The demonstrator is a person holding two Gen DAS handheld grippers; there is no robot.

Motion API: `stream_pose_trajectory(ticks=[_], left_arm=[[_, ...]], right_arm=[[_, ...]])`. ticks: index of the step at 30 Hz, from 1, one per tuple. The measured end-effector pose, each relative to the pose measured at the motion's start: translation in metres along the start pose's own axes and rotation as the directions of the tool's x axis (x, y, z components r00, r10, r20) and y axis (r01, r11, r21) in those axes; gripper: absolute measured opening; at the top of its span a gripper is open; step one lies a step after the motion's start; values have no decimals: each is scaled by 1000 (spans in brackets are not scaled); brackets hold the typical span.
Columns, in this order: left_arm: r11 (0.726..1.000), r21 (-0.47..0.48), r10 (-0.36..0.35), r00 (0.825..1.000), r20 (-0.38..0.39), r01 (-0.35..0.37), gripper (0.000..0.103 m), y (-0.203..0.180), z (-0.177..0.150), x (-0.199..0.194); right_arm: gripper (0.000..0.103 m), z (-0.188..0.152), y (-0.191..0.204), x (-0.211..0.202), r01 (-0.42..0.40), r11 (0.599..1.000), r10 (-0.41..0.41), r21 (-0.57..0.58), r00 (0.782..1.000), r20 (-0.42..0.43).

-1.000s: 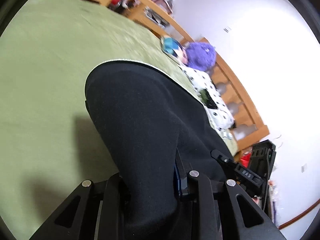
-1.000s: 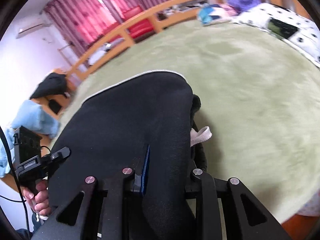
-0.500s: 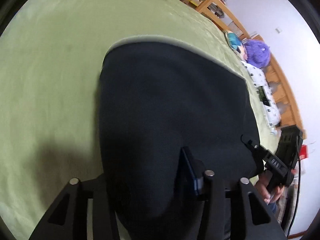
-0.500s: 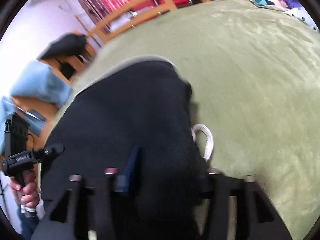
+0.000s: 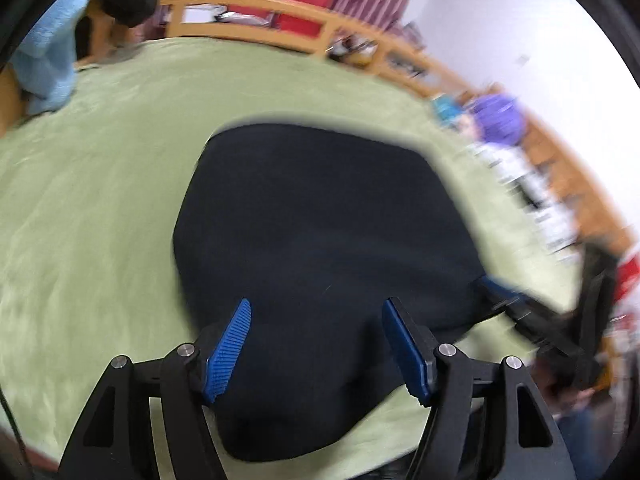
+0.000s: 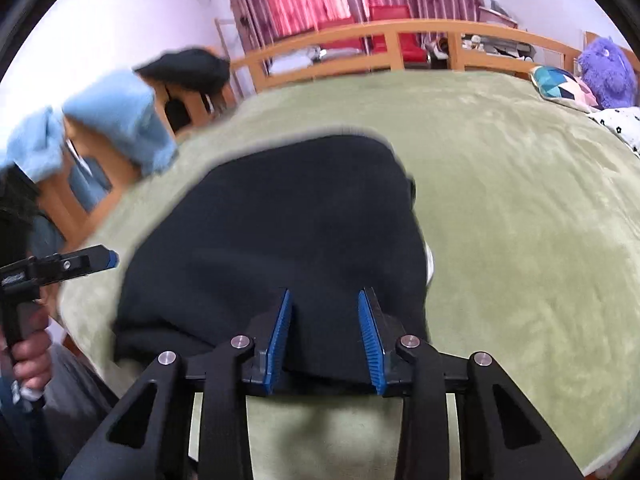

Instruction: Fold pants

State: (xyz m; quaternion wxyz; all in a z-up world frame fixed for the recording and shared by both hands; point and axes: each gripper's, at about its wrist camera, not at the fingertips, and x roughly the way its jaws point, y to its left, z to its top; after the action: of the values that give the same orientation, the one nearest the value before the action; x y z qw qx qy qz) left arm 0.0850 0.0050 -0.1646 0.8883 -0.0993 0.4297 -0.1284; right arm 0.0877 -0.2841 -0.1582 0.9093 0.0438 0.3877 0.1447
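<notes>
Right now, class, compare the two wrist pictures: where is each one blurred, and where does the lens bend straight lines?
Left wrist view: strong motion blur smears the purple plush toy and the far gripper; the black pants have a soft edge; the wooden bed rail curves. Right wrist view: sharper; blur only at the left, on the blue cloth; the rail bows too.

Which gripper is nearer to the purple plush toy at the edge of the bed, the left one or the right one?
Right. The right gripper is over the pants' side toward the purple plush toy; the left gripper is over their far side, toward the blue cloth.
</notes>
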Motion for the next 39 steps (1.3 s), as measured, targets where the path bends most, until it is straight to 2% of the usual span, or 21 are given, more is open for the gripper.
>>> stream_pose_trajectory(ticks=[2, 3, 5, 8, 10, 11, 12, 14, 16, 18, 22, 24, 27, 28, 30, 31, 33, 36, 39], left_arm=[[993, 71, 96, 995, 17, -97, 69, -3, -20, 13], [986, 97, 131, 991, 20, -132, 75, -13, -22, 17], [976, 133, 170, 985, 14, -171, 76, -17, -25, 19], [976, 125, 180, 983, -28, -176, 77, -15, -18, 16], [988, 65, 146, 986, -85, -140, 77, -1, -10, 14], [992, 43, 124, 988, -87, -120, 74, 4, -11, 7], [993, 42, 112, 991, -66, -110, 73, 6, -7, -4], [988, 76, 138, 990, -6, -137, 73, 8, 4, -20], [984, 88, 153, 987, 41, -156, 73, 9, 21, -27], [987, 75, 135, 989, 59, -139, 74, 10, 45, -24], [994, 35, 103, 991, 88, -107, 74, 14, 105, -2], [998, 20, 52, 994, 97, -54, 74, 15, 131, 17], [998, 16, 67, 995, 73, -68, 74, 15, 140, 49], [996, 19, 85, 995, 59, -87, 74, 18, 143, 64], [989, 15, 144, 990, 1, -144, 76, 27, 138, 95], [992, -11, 122, 992, -27, -122, 76, 36, 137, 110], [995, -56, 83, 996, -27, -84, 78, 46, 135, 121], [992, -29, 119, 993, -12, -119, 80, 41, 137, 131], [989, -43, 143, 989, -29, -144, 82, 41, 142, 144]], right_arm=[[32, -10, -12, 5, -6, 1000, 6, 14, 1000, -18], [32, -12, -14, 6, -6, 1000, 6, 9, 1000, -26], [31, -8, -13, 11, 18, 1000, -19, -26, 999, -32], [30, -6, -9, 11, 44, 997, -47, -64, 998, -43], [27, -4, -14, 8, 39, 998, -42, -54, 998, -56], [26, -1, -19, 3, 30, 999, -32, -37, 998, -61], [23, 2, -20, -1, 22, 999, -24, -24, 998, -59], [24, 16, -26, -15, 18, 1000, -19, -14, 1000, -21], [30, 36, -27, -26, 27, 999, -25, -37, 999, 42], [36, 59, -24, -24, 31, 997, -26, -65, 996, 80], [36, 114, -18, 11, 11, 995, -2, -103, 996, 93], [29, 136, -13, 34, -24, 990, 35, -137, 996, 78], [22, 154, -8, 71, -55, 983, 58, -173, 998, 12], [20, 155, -10, 90, -40, 983, 37, -180, 999, -25], [2, 153, -19, 120, 27, 985, -39, -170, 997, -64], [0, 151, -28, 136, 44, 987, -60, -154, 994, -97], [0, 148, -40, 150, 43, 991, -58, -125, 990, -125], [0, 149, -49, 159, 39, 994, -50, -99, 992, -118], [0, 152, -55, 165, 47, 996, -56, -82, 991, -122]])
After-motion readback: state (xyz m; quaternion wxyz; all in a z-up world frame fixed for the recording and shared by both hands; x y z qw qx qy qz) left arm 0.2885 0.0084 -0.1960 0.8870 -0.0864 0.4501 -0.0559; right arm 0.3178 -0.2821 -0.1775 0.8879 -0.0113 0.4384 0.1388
